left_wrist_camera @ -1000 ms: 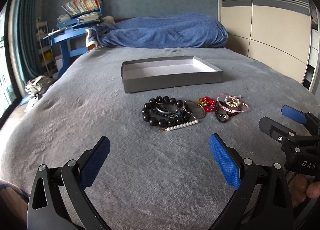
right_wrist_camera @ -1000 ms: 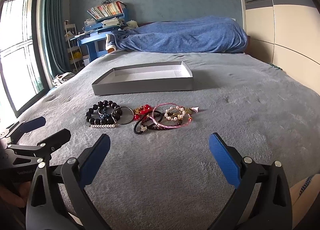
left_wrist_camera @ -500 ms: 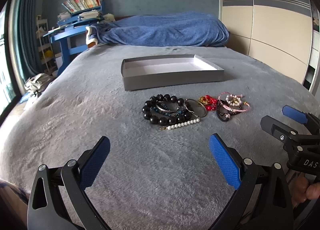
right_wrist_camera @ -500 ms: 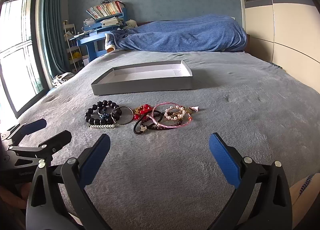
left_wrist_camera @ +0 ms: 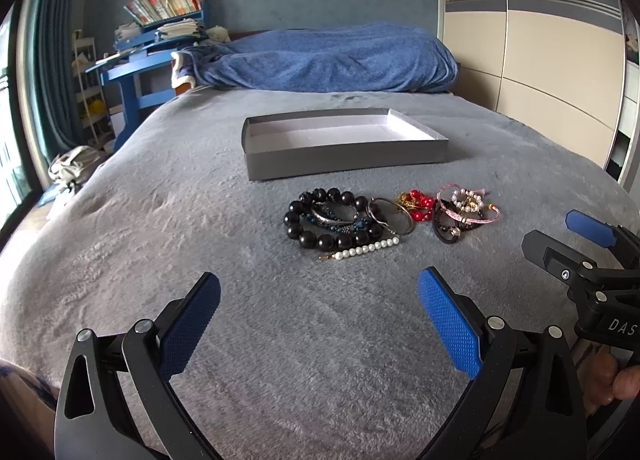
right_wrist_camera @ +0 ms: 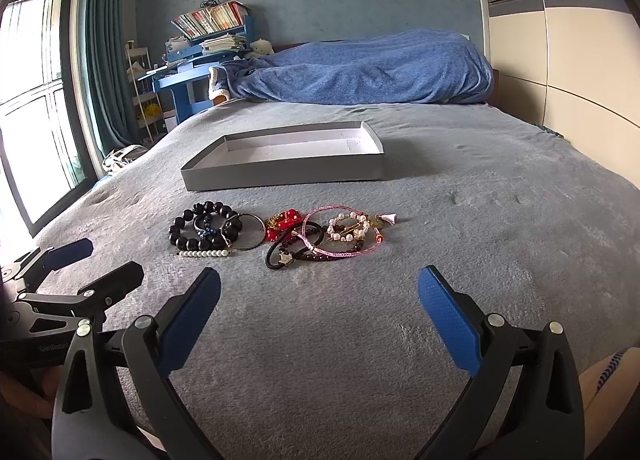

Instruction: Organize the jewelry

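Nothing has been picked up yet; this looks like the approach before the first grasp. The left hand-held gripper (left_wrist_camera: 319, 314) hangs low over the bed (left_wrist_camera: 200, 244) with its blue pads spread wide and nothing between them, and the right hand-held gripper (right_wrist_camera: 319, 314) is the same, wide apart and empty.

The jewelry lies in a loose cluster straight ahead of both, on the grey blanket. Ahead of the left hand-held gripper sits the black bead bracelet (left_wrist_camera: 326, 219), with a short pearl strand (left_wrist_camera: 362, 249) on its near side. Ahead of the right one are a black hair tie (right_wrist_camera: 294, 250) and a pink cord bracelet (right_wrist_camera: 340, 236), tangled with some pearl pieces; red beads (right_wrist_camera: 282, 221) lie between the two heaps. Beyond it all stands the grey tray (left_wrist_camera: 344, 155), empty.

I'd guess the next move is to reach forward, drop onto one piece and close on it alone. The overlapping loops may drag neighbours along, so an outlying piece seems the safer start.
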